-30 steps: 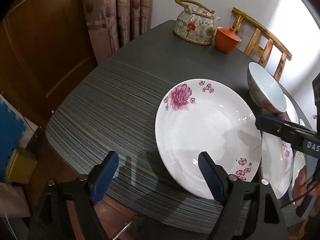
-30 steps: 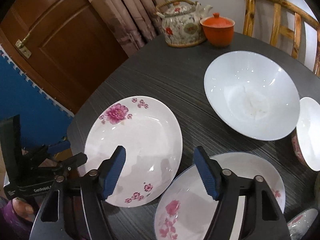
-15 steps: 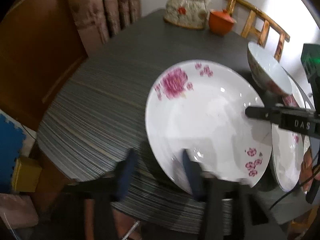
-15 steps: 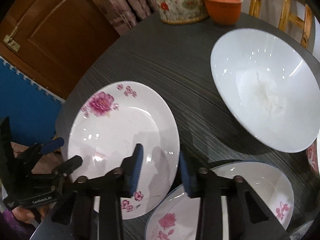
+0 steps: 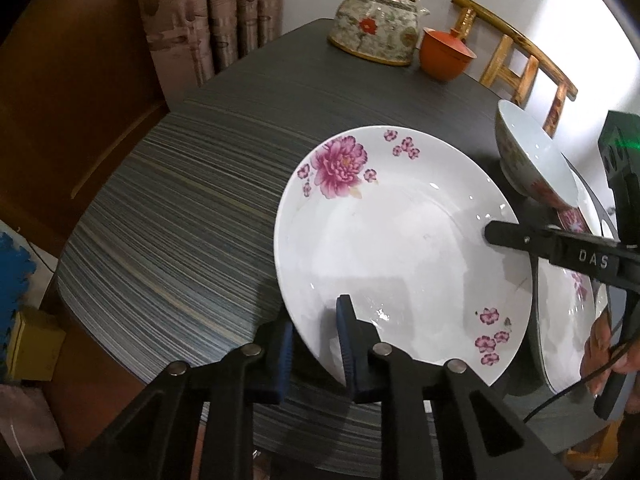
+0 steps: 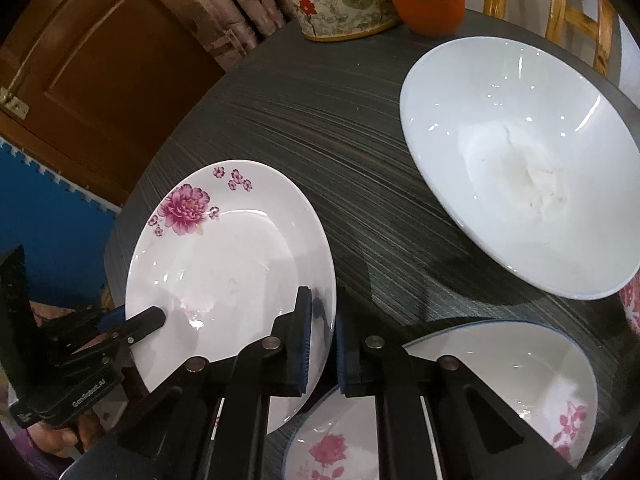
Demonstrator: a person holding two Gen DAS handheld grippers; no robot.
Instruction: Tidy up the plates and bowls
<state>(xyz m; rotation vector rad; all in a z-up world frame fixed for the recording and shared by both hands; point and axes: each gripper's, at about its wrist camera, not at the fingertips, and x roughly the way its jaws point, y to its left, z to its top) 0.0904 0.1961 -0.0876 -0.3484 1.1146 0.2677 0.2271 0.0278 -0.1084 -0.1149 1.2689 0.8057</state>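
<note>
A white plate with pink flowers point(image 5: 400, 248) lies near the table's front edge; it also shows in the right wrist view point(image 6: 228, 264). My left gripper point(image 5: 316, 344) is shut on its near rim. My right gripper point(image 6: 322, 340) is shut on its opposite rim. A second flowered plate point(image 6: 500, 384) lies beside it, under my right gripper. A large white bowl point(image 6: 516, 160) stands further back. A small flowered bowl point(image 6: 630, 300) is at the right edge.
A flowered teapot point(image 5: 376, 28) and an orange lidded cup point(image 5: 446, 56) stand at the far side of the dark table point(image 5: 192, 200). A wooden chair point(image 5: 520, 60) is behind them. A wooden door point(image 6: 80, 56) and curtain are on the left.
Both grippers were open above the plate, then moved in and closed on its opposite rims.
</note>
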